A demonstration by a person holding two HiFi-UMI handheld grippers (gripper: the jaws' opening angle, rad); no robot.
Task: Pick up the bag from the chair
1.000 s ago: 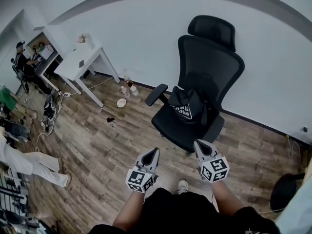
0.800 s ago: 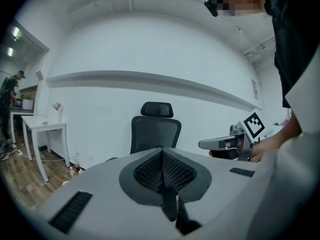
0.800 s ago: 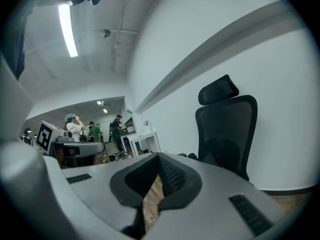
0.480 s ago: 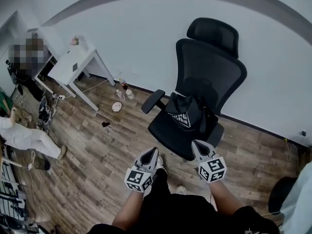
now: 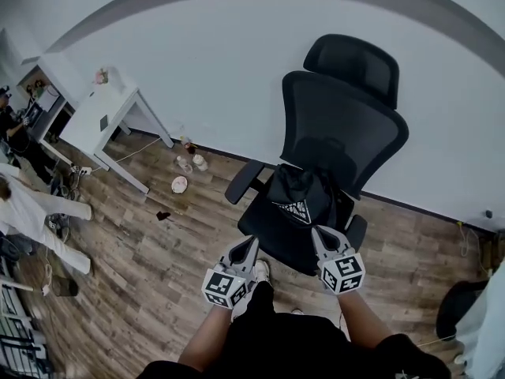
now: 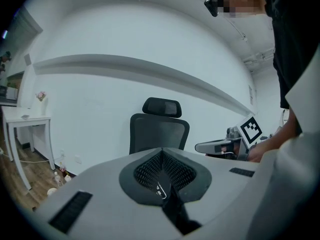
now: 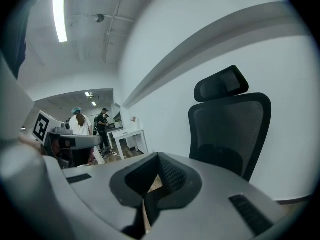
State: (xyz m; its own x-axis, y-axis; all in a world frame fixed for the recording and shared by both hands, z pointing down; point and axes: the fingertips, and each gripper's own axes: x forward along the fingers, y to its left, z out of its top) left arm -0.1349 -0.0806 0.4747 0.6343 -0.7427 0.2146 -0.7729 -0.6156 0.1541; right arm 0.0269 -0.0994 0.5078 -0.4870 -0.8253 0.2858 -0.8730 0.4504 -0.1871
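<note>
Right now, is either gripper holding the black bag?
No, the black bag rests on the seat of the office chair, and the left gripper and right gripper hang short of it.

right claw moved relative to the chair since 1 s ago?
Yes. The right claw has closed in on the chair: in the head view its tip now overlaps the seat's front edge, nearer the bag.

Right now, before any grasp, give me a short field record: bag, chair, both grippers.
bag: black fabric bag with white print, resting on the seat, untouched
chair: black mesh-backed office chair, facing the person
left gripper: jaws together, empty, apart from the bag
right gripper: jaws together, empty, near the seat's front edge
task: pick-up not yet begun
</note>
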